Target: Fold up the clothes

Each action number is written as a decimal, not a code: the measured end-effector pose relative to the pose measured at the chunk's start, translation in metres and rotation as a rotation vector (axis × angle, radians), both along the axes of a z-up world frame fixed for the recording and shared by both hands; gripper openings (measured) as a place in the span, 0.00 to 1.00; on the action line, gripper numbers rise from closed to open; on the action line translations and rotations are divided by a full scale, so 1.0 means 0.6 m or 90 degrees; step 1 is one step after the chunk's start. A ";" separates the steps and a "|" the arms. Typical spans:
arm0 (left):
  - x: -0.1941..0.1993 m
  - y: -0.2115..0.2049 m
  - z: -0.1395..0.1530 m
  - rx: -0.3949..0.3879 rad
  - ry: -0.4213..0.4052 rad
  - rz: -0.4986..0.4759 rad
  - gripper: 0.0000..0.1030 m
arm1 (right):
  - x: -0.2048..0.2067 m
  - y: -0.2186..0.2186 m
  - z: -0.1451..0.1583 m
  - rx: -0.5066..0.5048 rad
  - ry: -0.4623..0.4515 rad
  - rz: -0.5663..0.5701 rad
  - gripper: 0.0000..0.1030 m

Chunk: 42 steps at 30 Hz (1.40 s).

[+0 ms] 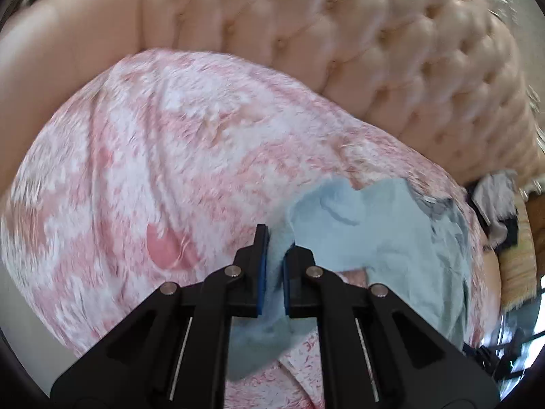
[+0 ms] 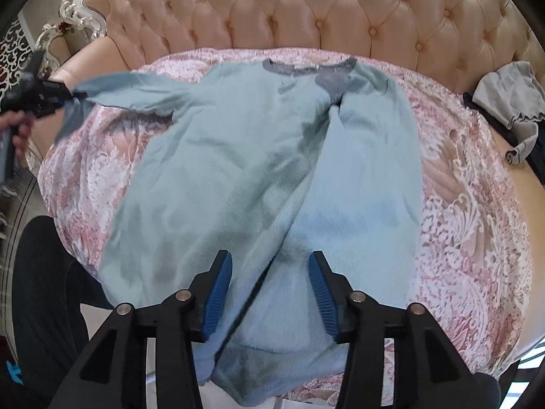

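The left gripper is pointing down and its two fingers are squeezing tight on a sleeve. A hand is holding it from behind. The right gripper is pointing down too, with its blue pads standing apart, not pressing on anything.

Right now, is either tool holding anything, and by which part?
The left tool is shut on the light blue sweater, gripping the end of its sleeve. The right tool is open above the hem, holding nothing.
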State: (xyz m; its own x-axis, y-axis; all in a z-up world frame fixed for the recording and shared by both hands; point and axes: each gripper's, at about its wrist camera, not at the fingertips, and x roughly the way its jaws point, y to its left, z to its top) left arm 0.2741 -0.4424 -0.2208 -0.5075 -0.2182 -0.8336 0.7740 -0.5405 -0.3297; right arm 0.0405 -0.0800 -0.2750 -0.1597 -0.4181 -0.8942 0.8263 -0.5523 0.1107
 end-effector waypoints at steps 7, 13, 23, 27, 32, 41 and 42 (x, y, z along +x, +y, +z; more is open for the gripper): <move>-0.027 -0.024 -0.054 -0.041 -0.155 -0.008 0.07 | 0.010 -0.009 -0.017 0.017 -0.007 0.005 0.55; -0.061 -0.065 0.022 -0.190 -0.225 -0.013 0.06 | 0.008 -0.008 -0.010 0.016 -0.013 0.013 0.56; -0.168 -0.156 0.119 -0.342 -0.307 -0.037 0.06 | 0.028 -0.025 -0.015 0.025 -0.023 0.047 0.59; -0.189 -0.218 0.050 -0.298 -0.388 -0.017 0.06 | 0.037 -0.026 -0.011 0.029 -0.033 0.058 0.59; -0.170 -0.254 -0.047 -0.221 -0.434 0.021 0.21 | 0.048 -0.026 -0.004 0.022 -0.036 0.085 0.59; -0.027 -0.197 -0.018 -0.202 -0.270 0.156 0.61 | 0.011 -0.010 0.022 -0.006 -0.013 0.062 0.59; -0.007 -0.168 -0.003 -0.183 -0.214 0.150 0.61 | 0.002 -0.008 0.024 -0.010 -0.010 0.049 0.59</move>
